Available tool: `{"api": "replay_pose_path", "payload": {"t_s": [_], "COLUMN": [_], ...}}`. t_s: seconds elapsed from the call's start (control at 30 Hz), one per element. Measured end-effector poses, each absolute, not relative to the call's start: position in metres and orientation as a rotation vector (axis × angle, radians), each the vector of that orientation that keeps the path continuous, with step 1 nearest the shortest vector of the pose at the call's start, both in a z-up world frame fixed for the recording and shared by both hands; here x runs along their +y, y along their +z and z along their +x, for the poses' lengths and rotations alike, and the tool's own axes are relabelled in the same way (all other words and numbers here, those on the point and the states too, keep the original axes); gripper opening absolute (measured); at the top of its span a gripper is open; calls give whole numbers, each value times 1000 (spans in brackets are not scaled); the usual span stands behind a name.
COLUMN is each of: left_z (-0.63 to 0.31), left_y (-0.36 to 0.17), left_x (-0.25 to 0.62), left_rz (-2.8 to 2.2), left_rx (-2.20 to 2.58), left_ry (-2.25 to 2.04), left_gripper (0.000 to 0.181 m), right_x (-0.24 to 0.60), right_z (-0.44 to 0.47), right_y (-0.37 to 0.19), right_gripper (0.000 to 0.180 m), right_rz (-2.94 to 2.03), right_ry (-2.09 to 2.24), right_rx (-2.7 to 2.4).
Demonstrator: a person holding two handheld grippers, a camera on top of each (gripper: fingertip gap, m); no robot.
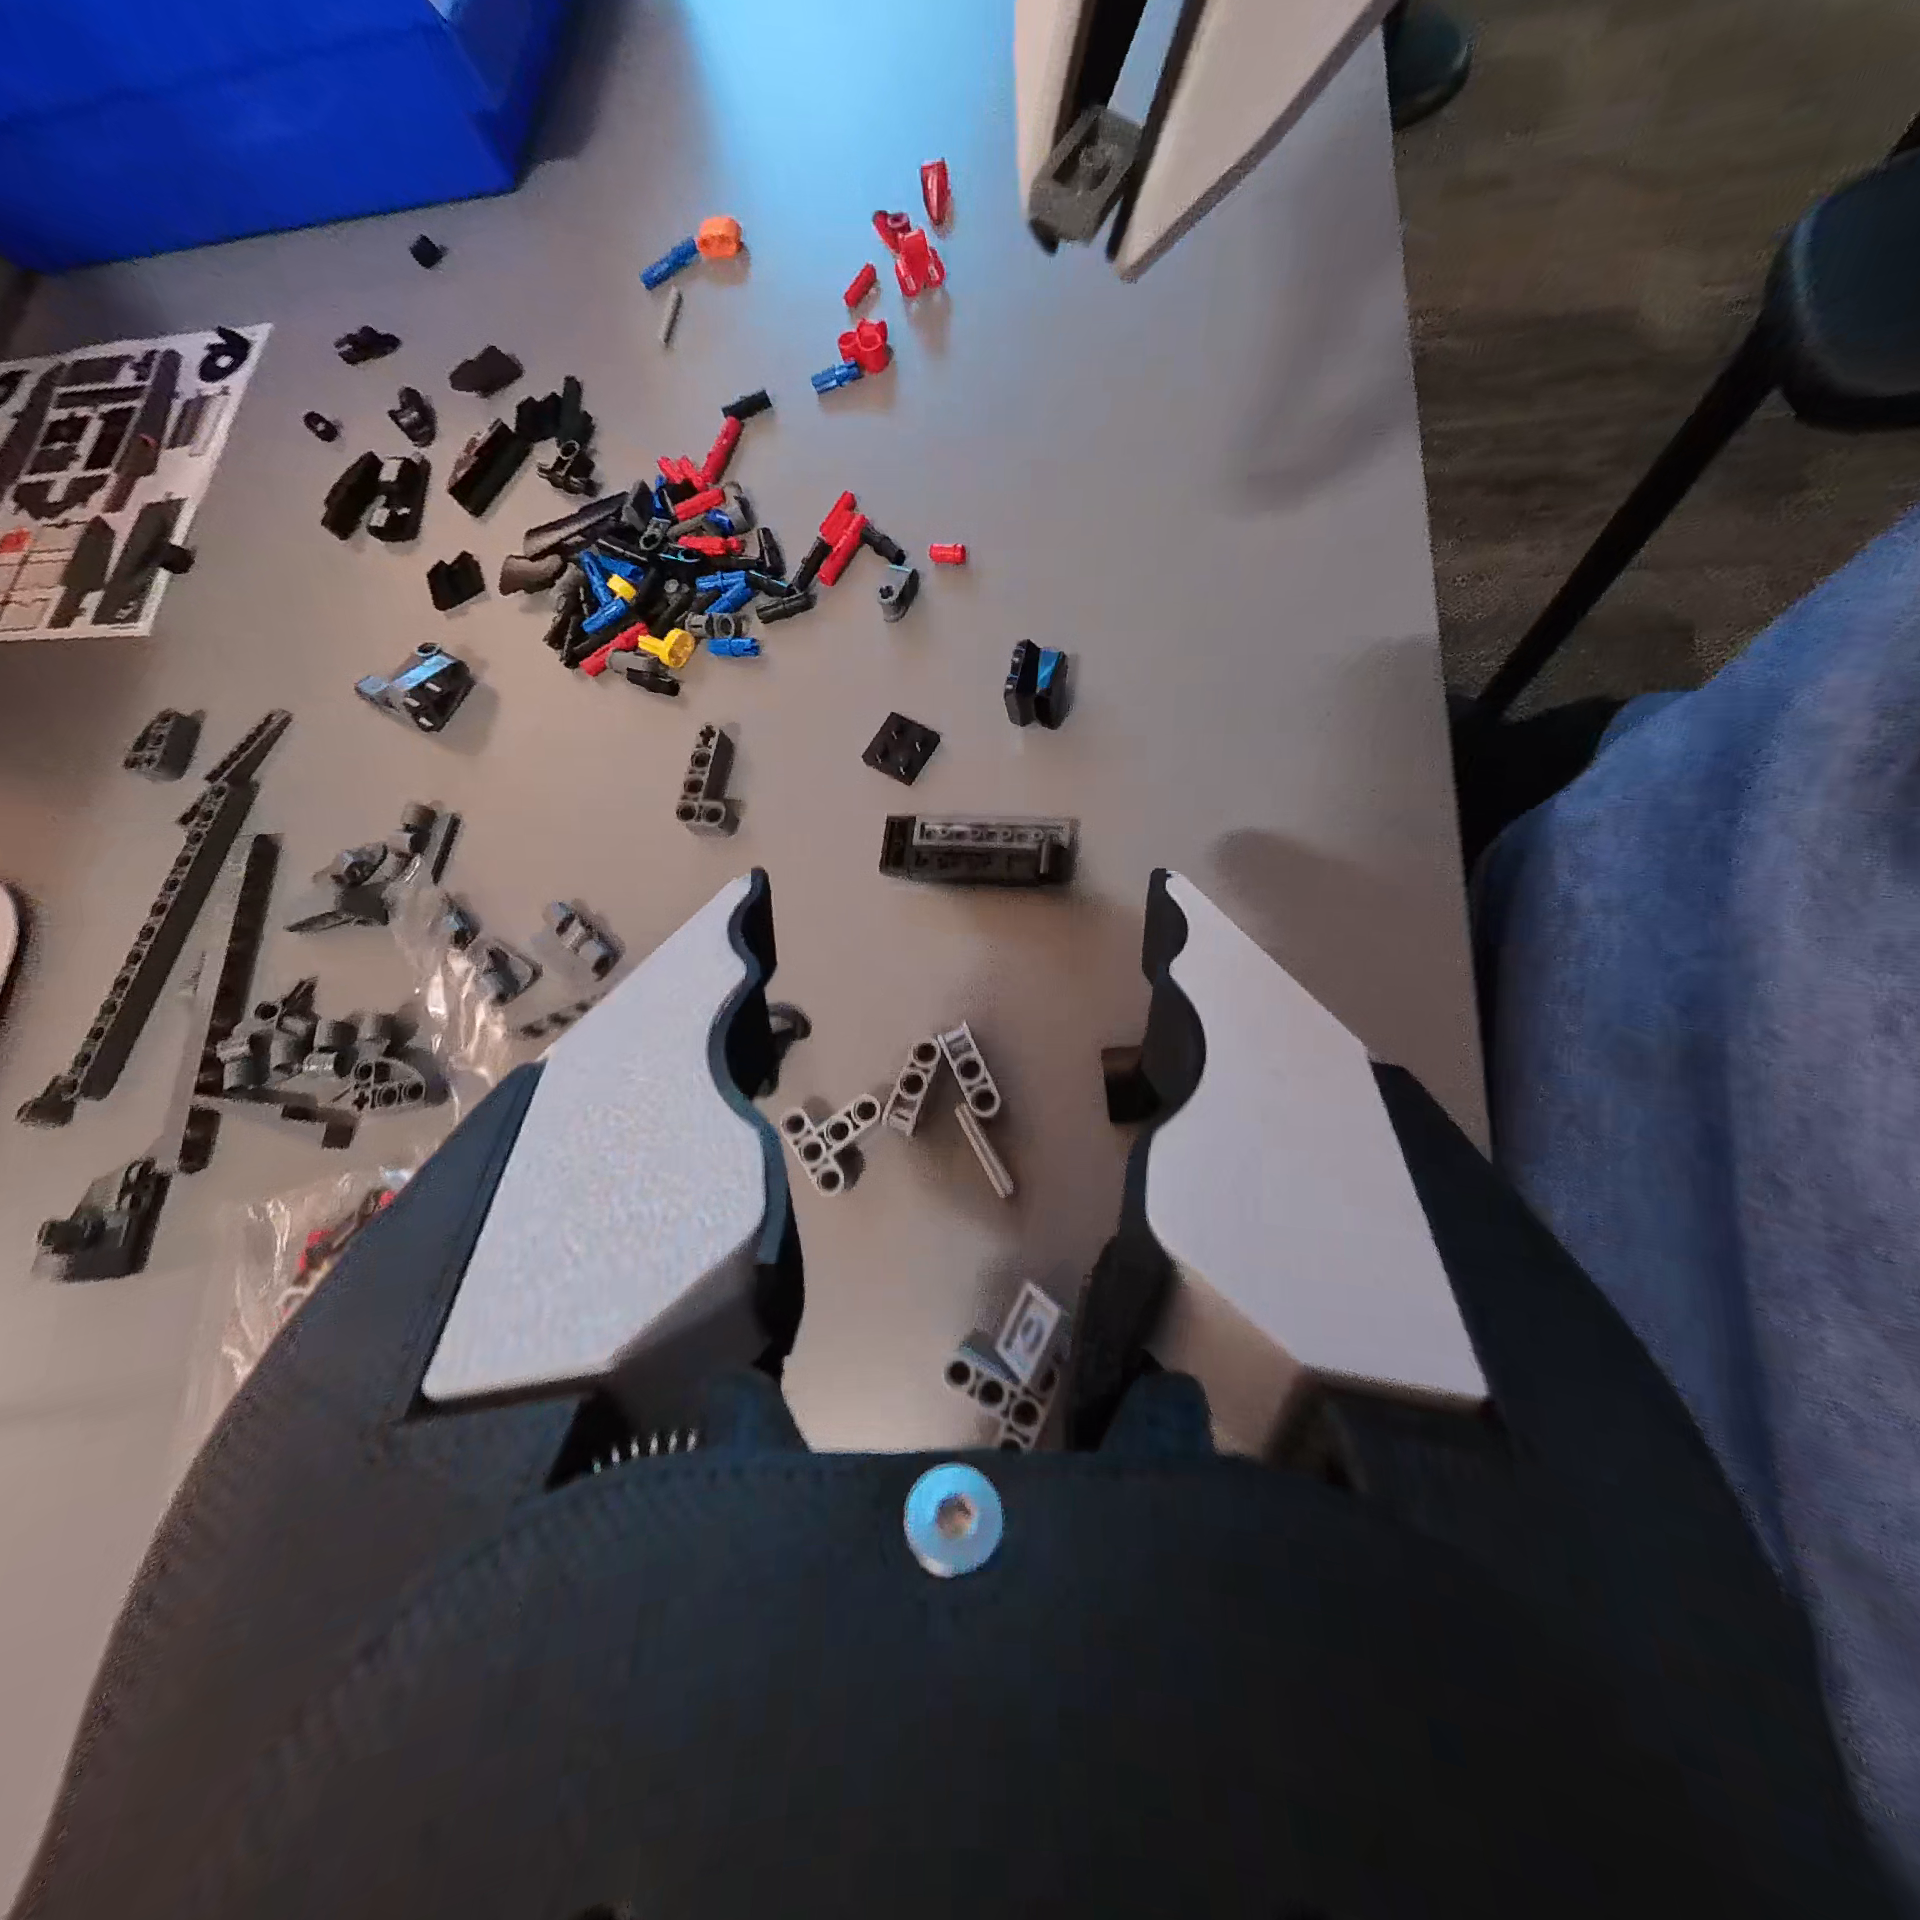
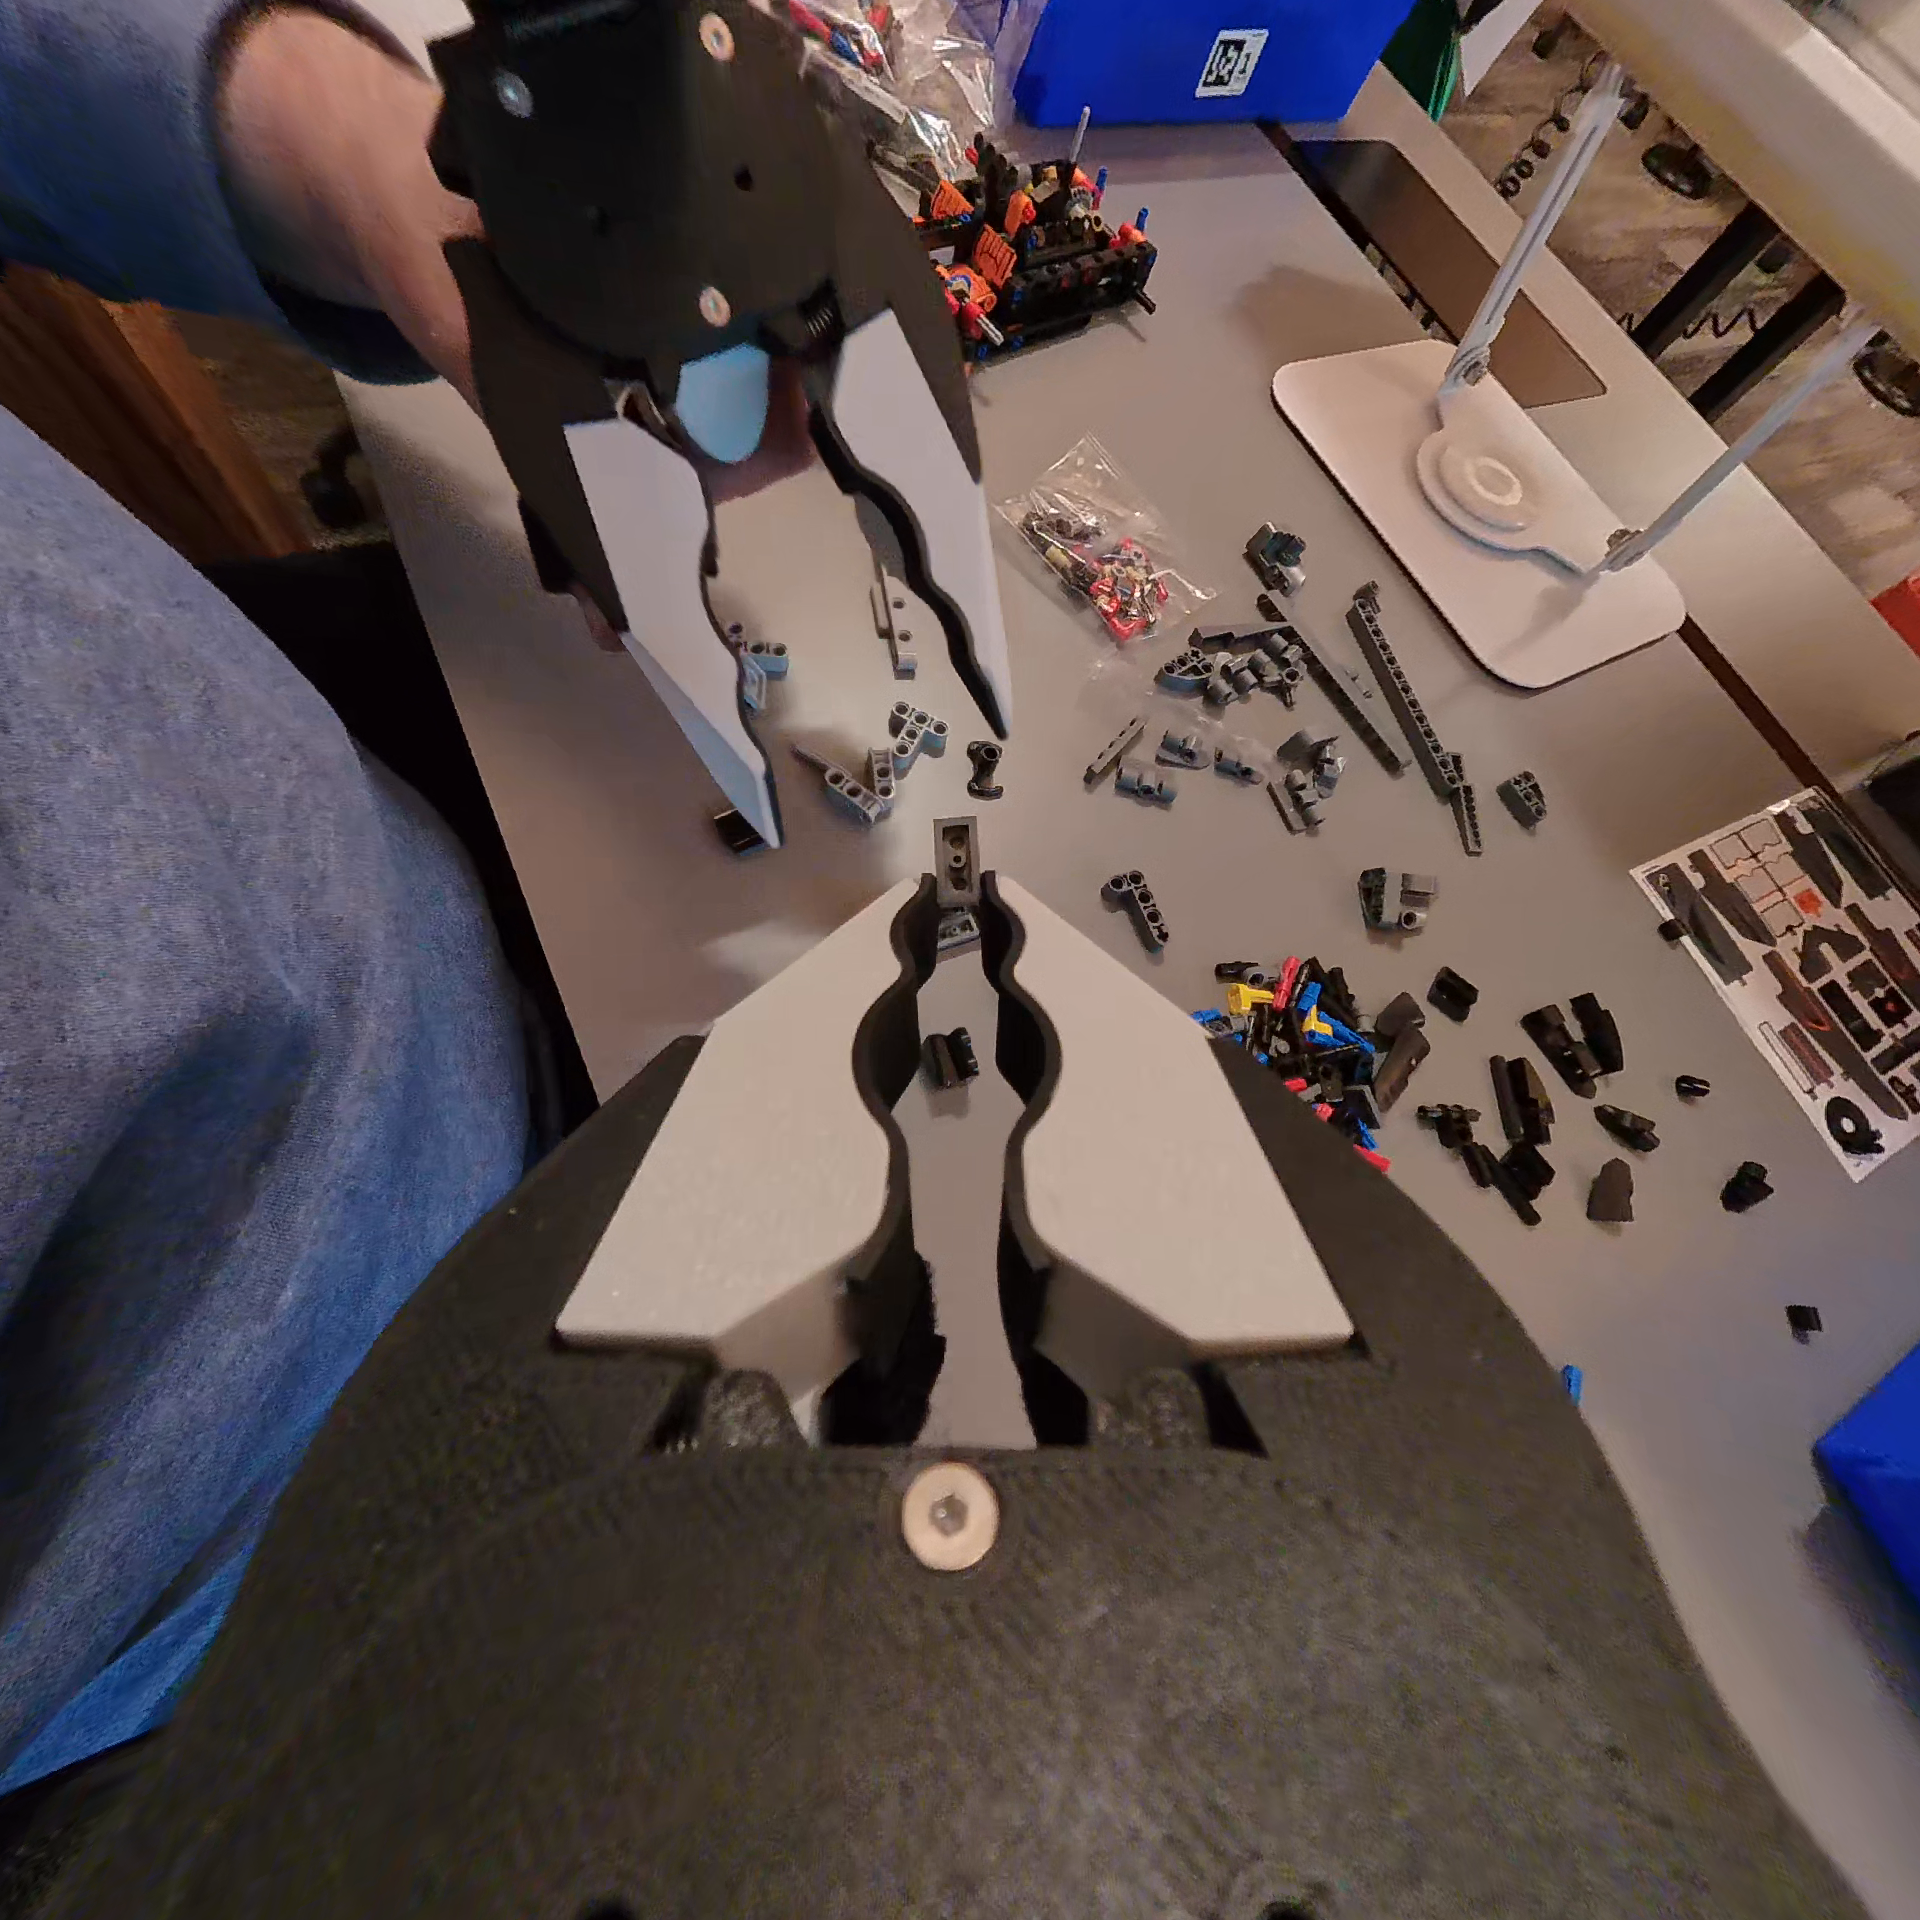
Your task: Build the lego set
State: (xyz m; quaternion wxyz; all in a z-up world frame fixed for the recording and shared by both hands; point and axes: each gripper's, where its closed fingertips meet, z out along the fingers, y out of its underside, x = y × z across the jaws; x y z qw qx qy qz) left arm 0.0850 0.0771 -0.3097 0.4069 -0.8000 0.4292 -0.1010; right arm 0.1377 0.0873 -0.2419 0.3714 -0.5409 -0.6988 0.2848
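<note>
My right gripper (image 2: 956, 883) is shut on a small dark grey plate (image 2: 956, 857) that sticks out past its tips, held above the table. In the left wrist view it shows at the top (image 1: 1091, 223) with the same grey plate (image 1: 1086, 177). My left gripper (image 1: 956, 883) is open and empty, above light grey beams (image 1: 904, 1101) and just short of a long black brick (image 1: 977, 847). It also shows in the right wrist view (image 2: 883, 769), jaws wide apart. A heap of small black, blue and red pins (image 1: 665, 566) lies in the middle.
A partly built black and orange model (image 2: 1039, 249) stands at the back beside a blue bin (image 2: 1195, 52). A sticker sheet (image 2: 1808, 966), a parts bag (image 2: 1101, 551) and a white lamp base (image 2: 1455, 499) lie on the grey table (image 1: 1195, 520). A person's blue sleeve (image 2: 187, 935) is left. Spacing between my two grippers at the tips: around 9 cm. The long black brick (image 1: 977, 847) is closer to my left gripper, around 6 cm from its tips; the right tips are 12 cm off.
</note>
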Motion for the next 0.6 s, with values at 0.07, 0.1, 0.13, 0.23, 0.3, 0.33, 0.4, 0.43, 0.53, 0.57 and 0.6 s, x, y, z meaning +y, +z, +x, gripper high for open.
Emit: {"api": "replay_pose_path", "payload": {"t_s": [0.07, 0.1, 0.13, 0.23, 0.3, 0.33, 0.4, 0.43, 0.53, 0.57, 0.6], "left_z": [89, 92, 93, 97, 99, 99, 100, 101, 101, 100, 100], "left_y": [-315, -317, -320, -330, -338, -342, -345, -345, -347, -349, -350], "left_x": [83, 85, 86, 90, 92, 92, 93, 93, 93, 94, 94], "left_rz": [-2019, -2022, -2027, -2057, -2082, -2089, -2092, -2092, -2098, -2101, -2104], "left_rx": [1104, 1116, 1126, 1155, 1176, 1188, 1196, 1195, 1192, 1191, 1191], "left_ry": [-259, -266, -272, -289, -287, -283, -283, -287, -298, -297, -300], "left_gripper": [70, 69, 67, 66, 67, 67, 67, 66, 66, 66, 66], "right_x": [88, 88, 88, 88, 89, 90, 91, 91, 92, 92, 92], "right_z": [139, 139, 140, 141, 142, 143, 143, 144, 144, 143, 143], "right_y": [-242, -242, -242, -243, -245, -245, -248, -249, -253, -254, -255], "right_gripper": [5, 5, 4, 5, 5, 5, 5, 5, 5, 5, 5], "right_rz": [-1388, -1388, -1388, -1390, -1393, -1394, -1401, -1405, -1413, -1415, -1416], "right_ry": [733, 735, 738, 742, 745, 747, 751, 754, 765, 768, 772], "right_rx": [-1789, -1787, -1787, -1787, -1788, -1789, -1790, -1792, -1797, -1799, -1801]}}
